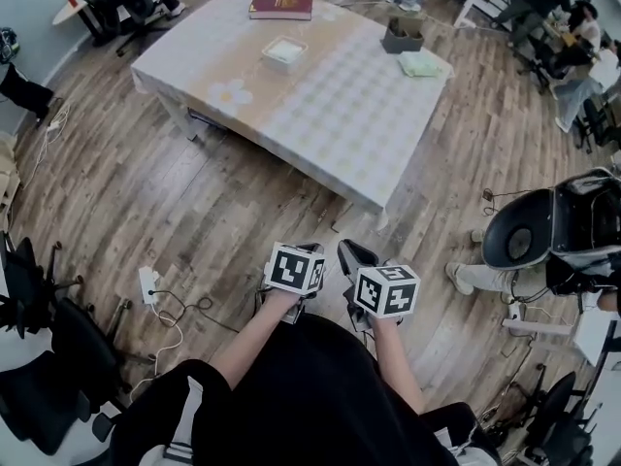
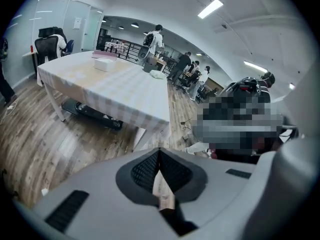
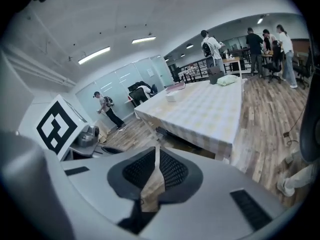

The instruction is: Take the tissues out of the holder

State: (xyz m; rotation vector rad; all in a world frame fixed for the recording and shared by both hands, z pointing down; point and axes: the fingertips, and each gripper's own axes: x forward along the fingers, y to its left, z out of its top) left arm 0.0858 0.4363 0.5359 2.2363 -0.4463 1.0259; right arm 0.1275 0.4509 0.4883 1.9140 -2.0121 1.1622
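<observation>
So far no grasp is under way, by my reading: both grippers hang close to the person's body, well apart from the counter (image 1: 340, 115). The left gripper (image 2: 159, 153) has its jaws pressed together on nothing, and the right gripper (image 3: 157, 151) is the same. The dark holder (image 1: 402, 35) stands near the counter's far corner, with a pale green pack (image 1: 419, 63), likely tissues, just beside it. Whether any tissues remain inside the holder I cannot tell.

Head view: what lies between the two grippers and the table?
Only bare wooden floor lies between the left gripper, the right gripper and the table; the head view shows this.
</observation>
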